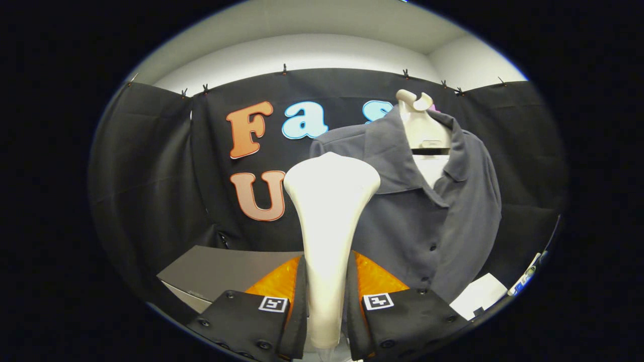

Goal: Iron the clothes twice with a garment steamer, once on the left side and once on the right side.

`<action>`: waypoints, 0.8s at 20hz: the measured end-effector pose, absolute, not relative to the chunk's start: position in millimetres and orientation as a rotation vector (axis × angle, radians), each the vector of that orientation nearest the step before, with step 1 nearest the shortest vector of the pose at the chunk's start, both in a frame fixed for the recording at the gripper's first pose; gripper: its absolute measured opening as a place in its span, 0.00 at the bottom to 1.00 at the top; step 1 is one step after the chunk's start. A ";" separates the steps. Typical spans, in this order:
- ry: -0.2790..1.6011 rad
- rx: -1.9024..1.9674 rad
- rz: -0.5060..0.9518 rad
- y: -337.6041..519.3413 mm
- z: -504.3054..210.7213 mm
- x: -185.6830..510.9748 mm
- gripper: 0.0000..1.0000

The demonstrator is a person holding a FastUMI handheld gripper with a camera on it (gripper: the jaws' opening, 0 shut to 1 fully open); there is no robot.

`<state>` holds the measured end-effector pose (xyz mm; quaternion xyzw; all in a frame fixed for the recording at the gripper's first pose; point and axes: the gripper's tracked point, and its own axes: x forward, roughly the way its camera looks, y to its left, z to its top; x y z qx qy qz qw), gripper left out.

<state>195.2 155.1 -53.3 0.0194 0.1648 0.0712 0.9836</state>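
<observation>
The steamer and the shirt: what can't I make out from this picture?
- Steamer: its face points away from the gripper view, so steam holes and any steam are hidden; its lower handle is cut off between the gripper fingers, which clamp it.
- Shirt: the steamer covers part of its front; the hem is cut off below.
- Hanger: arms hidden inside the shirt.
- Small items past the shirt's lower edge: too small to identify.
</observation>
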 end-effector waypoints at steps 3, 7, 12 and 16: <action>0.331 0.041 0.116 125.1 -56.7 201.0 0.41; 0.331 0.031 0.085 96.3 -63.8 212.9 0.41; 0.333 0.009 0.078 78.0 -81.5 230.9 0.41; 0.330 0.000 0.092 76.3 -96.4 232.9 0.41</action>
